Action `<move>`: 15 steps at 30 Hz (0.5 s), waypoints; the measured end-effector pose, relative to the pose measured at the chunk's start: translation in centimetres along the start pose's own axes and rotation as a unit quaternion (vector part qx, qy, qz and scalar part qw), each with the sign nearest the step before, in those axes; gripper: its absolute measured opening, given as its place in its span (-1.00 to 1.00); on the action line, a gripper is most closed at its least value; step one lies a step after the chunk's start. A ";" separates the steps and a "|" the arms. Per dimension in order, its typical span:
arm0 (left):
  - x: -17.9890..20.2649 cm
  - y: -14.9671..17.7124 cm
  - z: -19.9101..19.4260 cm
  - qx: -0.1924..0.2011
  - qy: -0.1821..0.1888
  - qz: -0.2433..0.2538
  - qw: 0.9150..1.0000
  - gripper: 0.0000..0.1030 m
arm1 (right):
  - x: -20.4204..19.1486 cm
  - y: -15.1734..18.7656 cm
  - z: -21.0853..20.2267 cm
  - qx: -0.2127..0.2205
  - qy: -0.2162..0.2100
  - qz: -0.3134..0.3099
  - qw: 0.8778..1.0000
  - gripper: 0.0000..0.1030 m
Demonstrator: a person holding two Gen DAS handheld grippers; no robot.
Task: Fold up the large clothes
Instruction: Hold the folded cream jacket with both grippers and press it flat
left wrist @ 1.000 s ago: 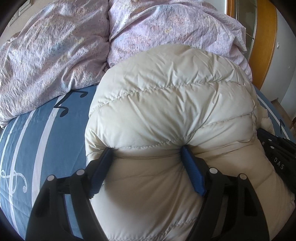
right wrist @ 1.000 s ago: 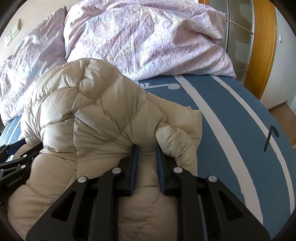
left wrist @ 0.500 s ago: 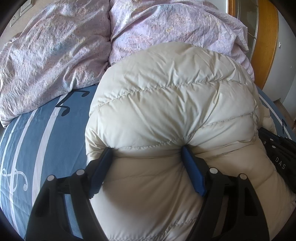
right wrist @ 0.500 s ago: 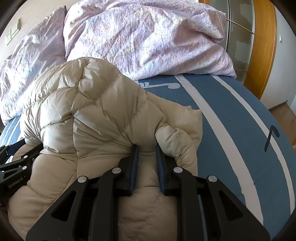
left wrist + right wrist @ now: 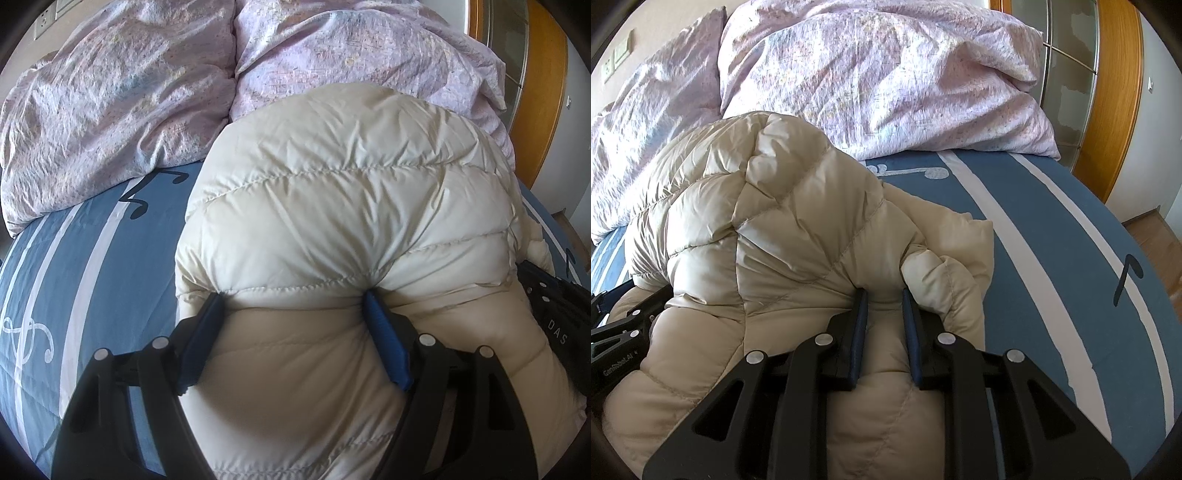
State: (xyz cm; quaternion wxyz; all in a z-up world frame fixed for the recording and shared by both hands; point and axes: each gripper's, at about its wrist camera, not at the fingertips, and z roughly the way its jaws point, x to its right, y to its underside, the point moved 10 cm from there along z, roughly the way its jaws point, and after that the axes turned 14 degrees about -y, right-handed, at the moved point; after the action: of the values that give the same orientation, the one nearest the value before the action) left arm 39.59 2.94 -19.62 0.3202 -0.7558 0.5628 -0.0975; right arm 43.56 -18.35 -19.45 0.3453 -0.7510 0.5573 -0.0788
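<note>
Both tongs have barely moved in the last second: left tongs [image 5: 293,301] gape wide, pressed into the puffy cream quilted down jacket [image 5: 351,229]; right tongs [image 5: 882,295], nearly closed, pinch a jacket fold. Bundled on the blue striped bed [image 5: 1052,236], the jacket seems paused mid-fold.

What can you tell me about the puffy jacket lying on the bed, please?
The jacket is a cream, quilted down garment with stitched puffy panels and a slightly shiny shell. It lies bunched in a high mound on the blue striped sheet, its far side against the lilac duvet. The left gripper is open wide, its fingers pressed into the padding. The right gripper pinches a fold between narrow-set fingers. A loose flap spreads to the right.
</note>
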 end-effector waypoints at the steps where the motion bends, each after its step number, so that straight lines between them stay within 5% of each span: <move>1: 0.0 0.0 0.0 0.000 -0.001 0.000 1.000 0.50 | 0.0 0.0 0.0 0.000 0.000 0.000 1.000 -0.61; 15: -0.3 0.2 -0.2 -0.020 -0.017 -0.010 1.000 0.50 | -0.2 0.0 0.2 -0.023 0.014 -0.022 0.999 -0.61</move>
State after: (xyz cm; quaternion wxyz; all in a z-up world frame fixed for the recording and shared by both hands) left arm 39.24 3.08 -19.59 0.3129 -0.7695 0.5514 -0.0768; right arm 43.57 -18.07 -19.58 0.3179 -0.7696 0.5473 -0.0839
